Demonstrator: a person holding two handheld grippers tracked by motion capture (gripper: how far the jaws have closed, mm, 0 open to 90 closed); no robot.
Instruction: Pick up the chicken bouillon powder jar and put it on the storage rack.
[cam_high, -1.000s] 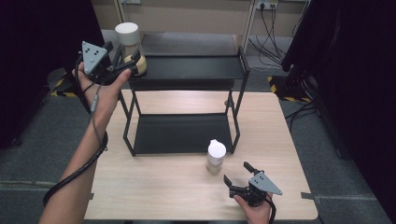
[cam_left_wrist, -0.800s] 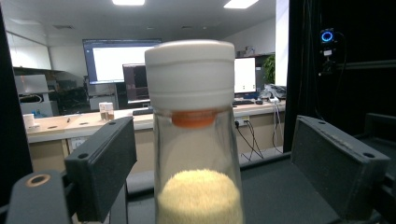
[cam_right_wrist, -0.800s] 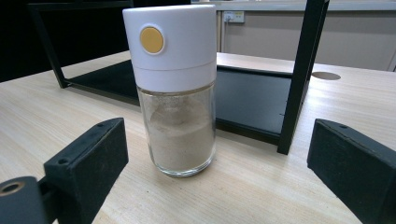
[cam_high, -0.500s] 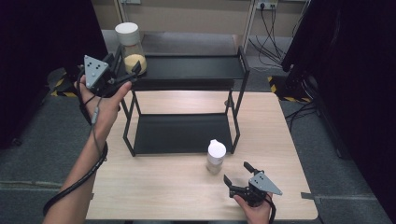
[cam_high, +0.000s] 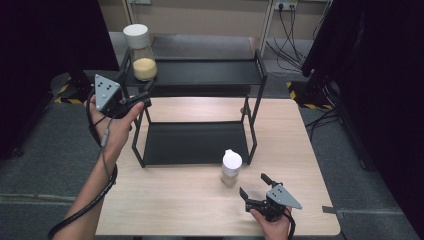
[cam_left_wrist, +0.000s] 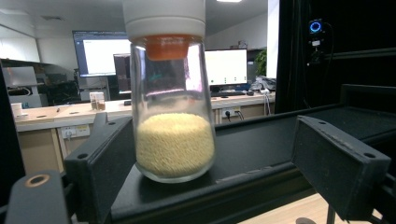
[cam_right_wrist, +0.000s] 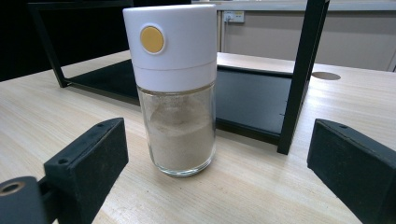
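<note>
left claw (cam_high: 142, 100), spread, is being drawn back from the white-capped glass jar of yellow grains (cam_high: 142, 54) ahead on the black metal rack (cam_high: 210, 72) | jar judged placed | right claw (cam_high: 255, 186), spread, is being aimed at the white-lidded glass shaker of pale powder (cam_high: 231, 167) ahead

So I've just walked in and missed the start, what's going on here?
A person holds a gripper in each hand at a table with a black two-shelf rack. The left gripper is open, just in front of a jar of yellow grains on the top shelf. The right gripper is open too, facing a white-capped shaker of pale powder standing on the table. Neither jar is gripped.
</note>
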